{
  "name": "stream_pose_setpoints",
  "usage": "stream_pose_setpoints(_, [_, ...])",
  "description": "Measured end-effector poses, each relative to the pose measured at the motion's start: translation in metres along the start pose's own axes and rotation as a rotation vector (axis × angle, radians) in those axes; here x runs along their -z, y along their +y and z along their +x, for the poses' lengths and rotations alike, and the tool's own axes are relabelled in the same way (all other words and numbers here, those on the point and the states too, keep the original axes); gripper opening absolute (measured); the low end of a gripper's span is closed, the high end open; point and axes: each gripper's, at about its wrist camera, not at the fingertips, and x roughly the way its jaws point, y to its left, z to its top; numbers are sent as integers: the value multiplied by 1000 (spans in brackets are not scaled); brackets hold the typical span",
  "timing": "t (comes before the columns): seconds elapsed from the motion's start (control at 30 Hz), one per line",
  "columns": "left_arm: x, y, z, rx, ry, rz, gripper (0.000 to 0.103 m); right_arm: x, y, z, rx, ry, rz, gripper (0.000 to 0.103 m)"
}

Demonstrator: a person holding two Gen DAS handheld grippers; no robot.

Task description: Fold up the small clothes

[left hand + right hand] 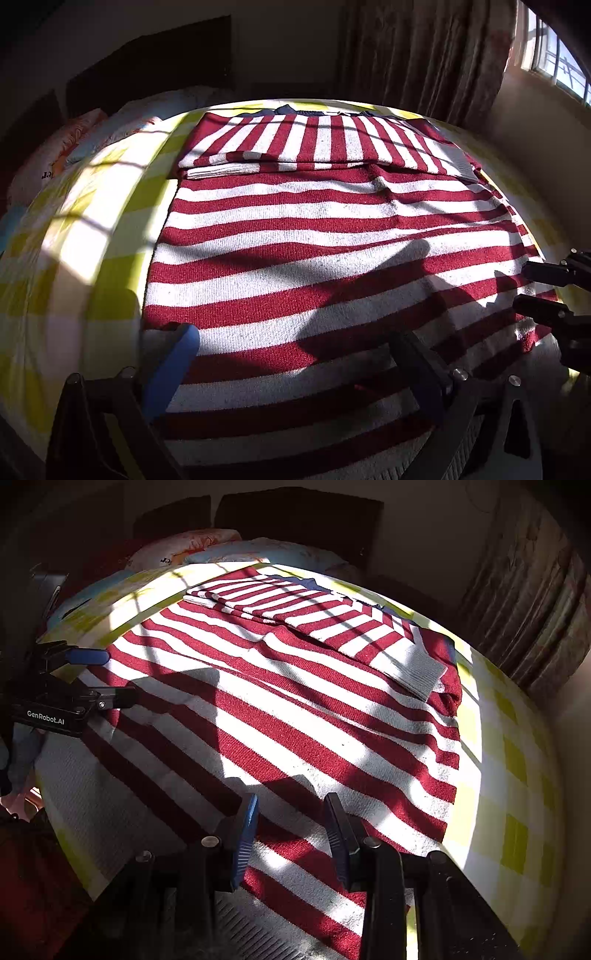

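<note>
A red-and-white striped knit sweater (332,229) lies flat on the bed, both sleeves folded across its far end (317,144). It also shows in the right wrist view (295,709), with a grey sleeve cuff (421,672) at the right. My left gripper (295,347) is open just above the sweater's near hem, at its left corner. It also shows in the right wrist view (118,675). My right gripper (290,812) is open over the hem near the right side, holding nothing. It also shows in the left wrist view (521,286).
The bed has a yellow-and-white checked sheet (85,236) (513,760). Pillows (55,155) (207,550) lie at the head by a dark headboard (295,520). Curtains (424,55) and a window (554,55) stand at the far right. Hard sun and shadows cross the sweater.
</note>
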Motion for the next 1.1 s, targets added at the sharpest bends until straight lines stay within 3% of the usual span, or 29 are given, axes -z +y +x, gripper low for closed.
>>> stream_pose_setpoints(0.07, [-1,-15,7,-33,15,47,103,-7,13,2,-61,-34,-6,37])
stream_pose_setpoints(0.13, [0,-17,8,-31,9,52,103,-13,29,15,-44,1,-43,36])
stream_pose_setpoints(0.17, [1,-14,8,-14,15,39,103,-14,36,16,-29,-24,-61,38])
stream_pose_setpoints(0.3, [6,-6,5,-2,7,36,103,-8,17,17,-117,-10,-6,40])
stream_pose_setpoints(0.63, [15,-1,-1,-12,-7,23,103,28,-10,-2,-118,-34,26,40])
stream_pose_setpoints(0.77, [18,2,-3,-16,-7,17,103,18,-2,12,-92,-26,16,40])
stream_pose_setpoints(0.9, [16,1,-7,-26,44,-33,103,28,3,-11,-37,1,37,40])
stream_pose_setpoints(0.93, [16,-1,-11,6,33,-43,103,28,7,-17,-25,-10,34,40])
stream_pose_setpoints(1.0, [18,-13,-14,45,16,-19,103,19,24,-15,-75,-47,-11,40])
stream_pose_setpoints(1.07, [23,-26,-7,-1,37,47,103,17,41,-10,-91,-36,-63,40])
stream_pose_setpoints(1.1, [26,-27,-10,-9,4,60,103,19,48,-4,-75,-5,-87,40])
